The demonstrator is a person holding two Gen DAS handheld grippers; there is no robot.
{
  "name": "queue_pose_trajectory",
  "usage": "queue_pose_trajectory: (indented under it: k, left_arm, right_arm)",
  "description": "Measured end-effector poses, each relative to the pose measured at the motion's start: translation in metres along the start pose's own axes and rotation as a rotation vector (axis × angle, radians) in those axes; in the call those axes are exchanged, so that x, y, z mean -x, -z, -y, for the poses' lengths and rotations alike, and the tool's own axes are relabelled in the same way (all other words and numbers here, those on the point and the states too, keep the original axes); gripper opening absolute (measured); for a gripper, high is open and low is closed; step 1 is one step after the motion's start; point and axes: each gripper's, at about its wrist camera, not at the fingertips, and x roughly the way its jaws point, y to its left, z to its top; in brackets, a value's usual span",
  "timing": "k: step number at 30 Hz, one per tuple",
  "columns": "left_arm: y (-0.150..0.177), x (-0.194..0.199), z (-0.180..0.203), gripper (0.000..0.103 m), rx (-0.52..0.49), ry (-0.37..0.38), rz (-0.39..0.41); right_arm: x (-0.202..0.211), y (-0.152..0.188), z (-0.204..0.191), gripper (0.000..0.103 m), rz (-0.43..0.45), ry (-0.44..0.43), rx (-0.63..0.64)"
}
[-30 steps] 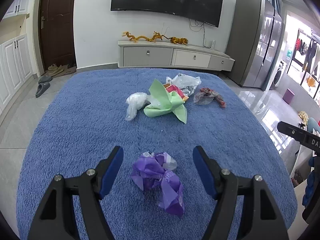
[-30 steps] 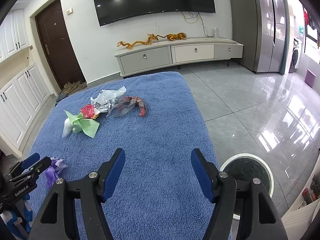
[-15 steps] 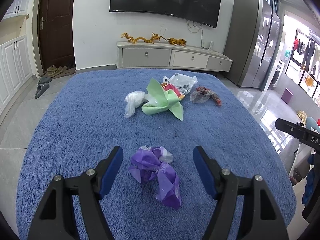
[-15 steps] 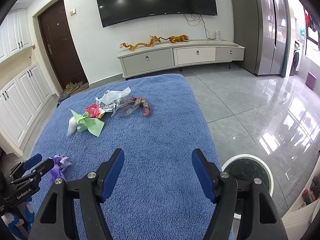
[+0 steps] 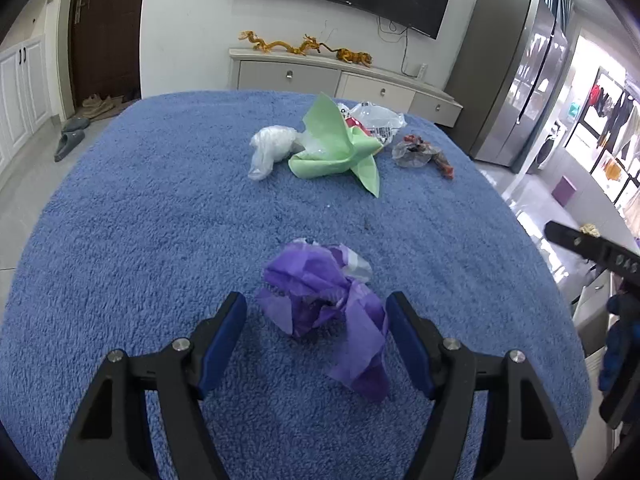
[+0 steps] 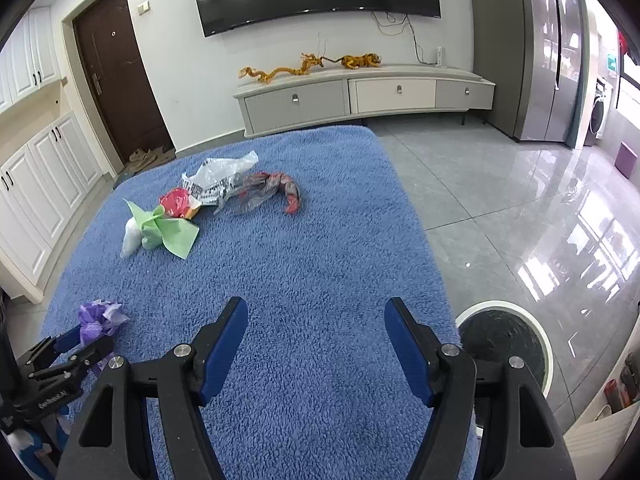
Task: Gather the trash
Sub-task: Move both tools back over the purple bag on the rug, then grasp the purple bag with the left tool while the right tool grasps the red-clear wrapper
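A crumpled purple wrapper (image 5: 324, 296) lies on the blue rug (image 5: 140, 240), partly between the fingers of my open left gripper (image 5: 316, 328); it also shows in the right wrist view (image 6: 100, 318). Farther back lie a green paper (image 5: 336, 144), a white plastic wad (image 5: 270, 146), a clear printed bag (image 5: 376, 118) and a reddish wrapper (image 5: 420, 154). My right gripper (image 6: 316, 332) is open and empty over the rug's right side. A round white bin with a black liner (image 6: 506, 344) stands on the floor to its right.
A grey TV cabinet (image 6: 360, 98) stands against the far wall. A tall grey fridge (image 6: 548, 48) is at the right. Slippers (image 5: 72, 140) lie by the dark door on the left. Glossy tile floor (image 6: 520, 208) lies right of the rug.
My left gripper has moved forward and lower, so the purple wrapper now sits closer between its fingers. The right gripper has shifted slightly forward.
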Motion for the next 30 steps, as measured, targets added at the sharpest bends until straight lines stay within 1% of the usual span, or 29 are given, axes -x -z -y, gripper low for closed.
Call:
queue_pose_trajectory:
  k: [1, 2, 3, 4, 6, 10, 11, 17, 21, 25, 29, 30]
  left_arm:
    - [-0.001, -0.001, 0.000, 0.070, -0.002, 0.011, -0.005]
    - [-0.001, -0.003, -0.001, 0.065, -0.002, 0.017, -0.009]
    - [-0.001, -0.004, 0.000, 0.057, -0.003, 0.027, -0.016]
    - [0.000, -0.005, 0.000, 0.054, -0.002, 0.035, -0.023]
    - [-0.001, -0.006, -0.001, 0.044, 0.004, 0.055, -0.021]
    - [-0.007, -0.006, -0.003, 0.039, 0.005, 0.052, -0.013]
    - [-0.011, -0.007, -0.004, 0.036, 0.006, 0.049, -0.009]
    - [-0.033, -0.016, -0.014, 0.035, 0.018, 0.016, 0.023]
    - [-0.043, -0.025, -0.022, 0.034, 0.034, -0.004, 0.039]
    - [-0.043, -0.036, -0.028, 0.034, 0.061, 0.006, 0.019]
    - [-0.043, -0.037, -0.029, 0.034, 0.060, 0.014, 0.019]
    - [-0.043, -0.038, -0.028, 0.034, 0.060, 0.015, 0.017]
  right_arm:
    - [-0.002, 0.000, -0.001, 0.069, -0.005, -0.001, 0.002]
    - [-0.005, -0.001, -0.002, 0.069, -0.010, -0.002, 0.006]
    - [-0.008, -0.003, -0.002, 0.069, -0.014, -0.004, 0.009]
    - [-0.010, -0.004, -0.003, 0.069, -0.016, -0.006, 0.013]
    - [-0.016, -0.009, -0.005, 0.069, -0.020, -0.008, 0.023]
    - [-0.029, -0.019, -0.007, 0.069, -0.025, -0.022, 0.035]
    - [-0.032, -0.021, -0.008, 0.069, -0.027, -0.027, 0.039]
    - [-0.063, -0.047, -0.018, 0.069, -0.024, -0.054, 0.072]
    - [-0.091, -0.067, -0.024, 0.070, -0.029, -0.073, 0.091]
    - [-0.121, -0.088, -0.025, 0.071, -0.032, -0.101, 0.079]
    - [-0.145, -0.101, -0.025, 0.071, -0.034, -0.114, 0.073]
    - [-0.152, -0.104, -0.024, 0.069, -0.039, -0.126, 0.065]
